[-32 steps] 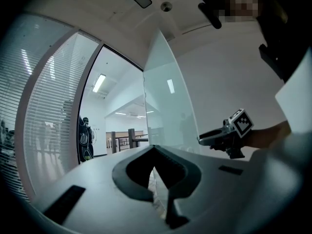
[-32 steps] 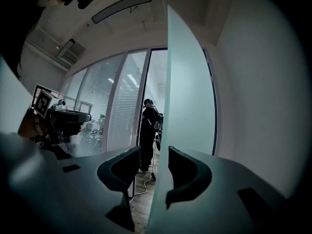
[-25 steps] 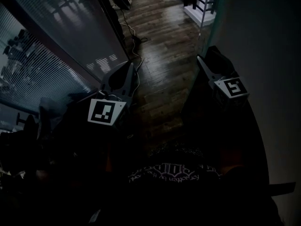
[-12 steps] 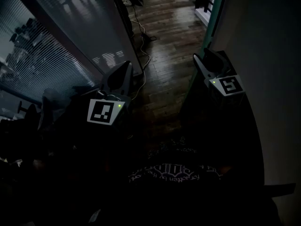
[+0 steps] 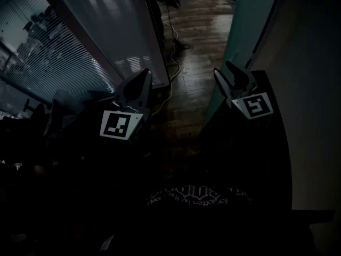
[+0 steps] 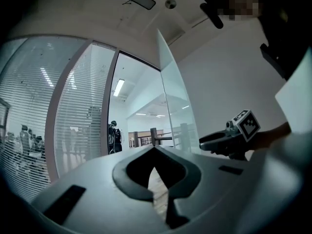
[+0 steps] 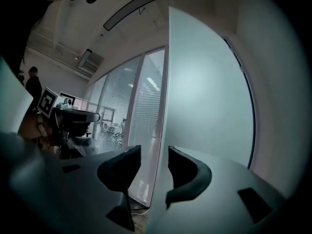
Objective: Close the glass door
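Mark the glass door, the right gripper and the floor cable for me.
glass door (image 5: pixel 249 28), head view, on the frosted teal pane.
right gripper (image 5: pixel 222 68), head view, midway between its fingertips.
cable (image 5: pixel 175 68), head view, on the pale strand lying on the wooden floor.

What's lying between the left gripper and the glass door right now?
In the head view, only dark wood floor with a cable trailing along it by the glass wall. Nothing else separates left gripper and glass door.
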Motion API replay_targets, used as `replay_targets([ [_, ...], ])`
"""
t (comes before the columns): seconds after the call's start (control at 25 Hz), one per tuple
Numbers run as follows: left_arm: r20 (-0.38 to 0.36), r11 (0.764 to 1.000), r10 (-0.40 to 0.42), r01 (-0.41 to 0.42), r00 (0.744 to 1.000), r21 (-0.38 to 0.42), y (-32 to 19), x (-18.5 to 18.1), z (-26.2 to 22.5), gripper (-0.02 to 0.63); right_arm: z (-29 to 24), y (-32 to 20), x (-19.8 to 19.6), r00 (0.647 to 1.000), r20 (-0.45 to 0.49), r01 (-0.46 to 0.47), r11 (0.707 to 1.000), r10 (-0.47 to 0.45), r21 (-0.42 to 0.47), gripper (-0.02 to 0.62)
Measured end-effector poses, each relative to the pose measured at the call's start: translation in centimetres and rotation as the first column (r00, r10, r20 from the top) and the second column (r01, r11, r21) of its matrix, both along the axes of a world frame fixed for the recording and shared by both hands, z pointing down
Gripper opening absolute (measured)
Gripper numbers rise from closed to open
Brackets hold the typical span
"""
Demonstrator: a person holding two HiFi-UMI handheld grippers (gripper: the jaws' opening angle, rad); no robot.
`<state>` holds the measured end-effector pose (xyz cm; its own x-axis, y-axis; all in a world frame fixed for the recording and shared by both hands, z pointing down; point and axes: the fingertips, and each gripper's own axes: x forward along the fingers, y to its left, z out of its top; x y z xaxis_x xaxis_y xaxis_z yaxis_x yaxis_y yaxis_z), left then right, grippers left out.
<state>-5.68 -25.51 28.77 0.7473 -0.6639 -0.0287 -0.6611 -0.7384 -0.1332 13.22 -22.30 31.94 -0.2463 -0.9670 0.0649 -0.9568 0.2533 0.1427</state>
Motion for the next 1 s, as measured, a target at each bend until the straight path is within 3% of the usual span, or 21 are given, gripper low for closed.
replay_targets([
  [0.36,-0.003,0.996,-0.086,0.087,0.996,0.008,-1.8,-0.4,-0.1,-0.009,0.2,-3.4,-2.5,0.989,-0.048,0.143,0.99,-0.143,-0.012,0.163],
  [1.0,0.007,0.978,-0.21,0.21,0.978,0.006,-4.2,-4.0,0.5,-0.009,0.6,-10.2,-5.6,0.981,-0.034,0.188,0.982,-0.189,-0.029,0.163],
])
